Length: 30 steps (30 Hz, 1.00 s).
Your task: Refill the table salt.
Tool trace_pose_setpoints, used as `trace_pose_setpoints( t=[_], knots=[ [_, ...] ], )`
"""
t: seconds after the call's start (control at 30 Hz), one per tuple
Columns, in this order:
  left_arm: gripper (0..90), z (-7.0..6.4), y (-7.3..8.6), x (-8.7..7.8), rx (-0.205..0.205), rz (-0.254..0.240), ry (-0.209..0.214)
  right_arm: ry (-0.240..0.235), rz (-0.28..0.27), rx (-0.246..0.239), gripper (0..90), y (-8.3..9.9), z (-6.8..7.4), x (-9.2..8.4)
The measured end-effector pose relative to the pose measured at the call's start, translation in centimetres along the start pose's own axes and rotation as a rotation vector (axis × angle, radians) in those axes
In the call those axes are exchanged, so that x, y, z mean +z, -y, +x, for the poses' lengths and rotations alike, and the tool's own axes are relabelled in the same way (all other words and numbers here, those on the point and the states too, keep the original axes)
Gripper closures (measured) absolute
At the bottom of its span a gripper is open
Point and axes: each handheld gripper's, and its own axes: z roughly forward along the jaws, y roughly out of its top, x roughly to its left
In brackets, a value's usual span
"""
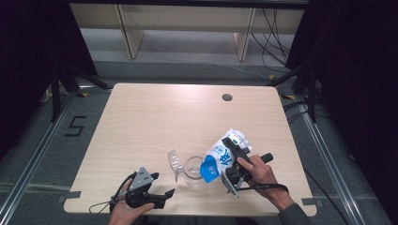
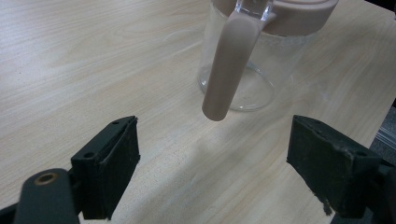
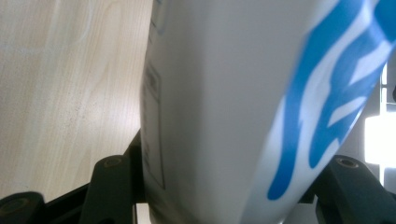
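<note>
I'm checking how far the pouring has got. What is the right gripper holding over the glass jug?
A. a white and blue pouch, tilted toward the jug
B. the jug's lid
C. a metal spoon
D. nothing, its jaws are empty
A: the right gripper is closed on the white and blue pouch, whose lower end tips toward the mouth of the glass jug.

There is one glass jug (image 1: 193, 169) on the surface (image 1: 155, 117). One blue and white pouch (image 1: 224, 157) tilts right beside the jug. Two claws.
</note>
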Motion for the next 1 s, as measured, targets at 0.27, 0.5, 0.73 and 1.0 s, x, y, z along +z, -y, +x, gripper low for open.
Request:
trace_pose_setpoints(
  t=[0.27, 0.5, 0.73, 1.0],
  knots=[
    [16.2, -0.06, -0.02, -0.04, 0.001, 0.004, -0.008, 0.013, -0.009, -0.019, 43.9, -0.17, -0.15, 0.00],
    [16.2, -0.11, -0.01, 0.00, 0.001, 0.000, -0.008, 0.027, -0.006, -0.059, 44.1, -0.16, -0.40, -0.01],
    [16.2, -0.01, -0.05, -0.03, 0.016, 0.000, -0.007, 0.027, 0.013, -0.034, 44.3, -0.06, -0.14, -0.04],
    [16.2, -0.02, -0.05, -0.04, 0.017, 0.001, -0.007, 0.043, 0.005, -0.075, 44.7, -0.02, -0.25, 0.10]
  ],
)
